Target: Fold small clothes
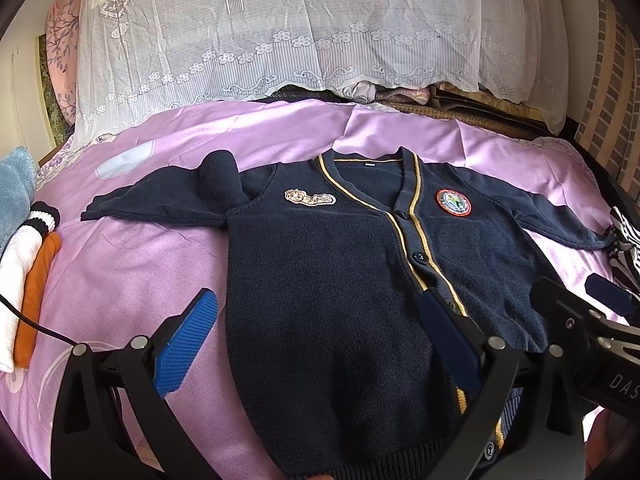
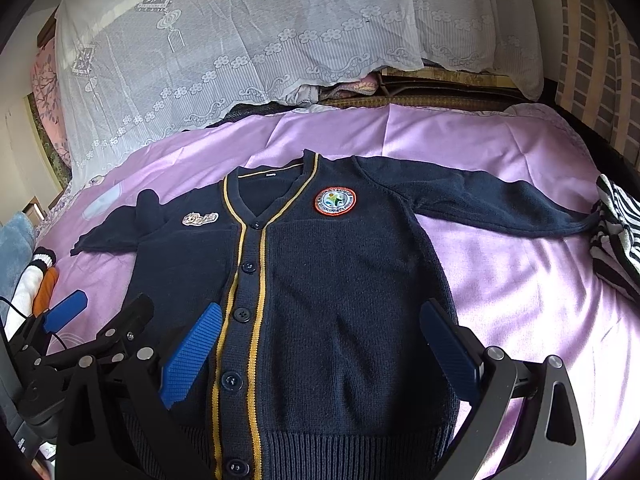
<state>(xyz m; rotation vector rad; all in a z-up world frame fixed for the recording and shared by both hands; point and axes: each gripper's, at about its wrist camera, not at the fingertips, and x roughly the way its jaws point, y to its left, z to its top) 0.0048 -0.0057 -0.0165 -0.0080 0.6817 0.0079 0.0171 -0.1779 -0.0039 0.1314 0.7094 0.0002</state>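
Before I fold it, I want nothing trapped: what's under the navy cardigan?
The cardigan lies flat on the purple bedsheet; its sleeve end meets striped clothing. Anything beneath its body is hidden.

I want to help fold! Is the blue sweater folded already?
Not yet. The sweater lies spread flat on the pink sheet, buttoned, both sleeves out sideways.

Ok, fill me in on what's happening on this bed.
A person holding a claw in each hand is about to fold a navy cardigan, which lies buttoned and face up on the pink bedspread. Both sleeves are spread out to the sides; the one on the left is bunched near the shoulder. The left claw and right claw hover open over the lower half, gripping nothing. Folded clothes sit at the left edge, a striped garment at the right.
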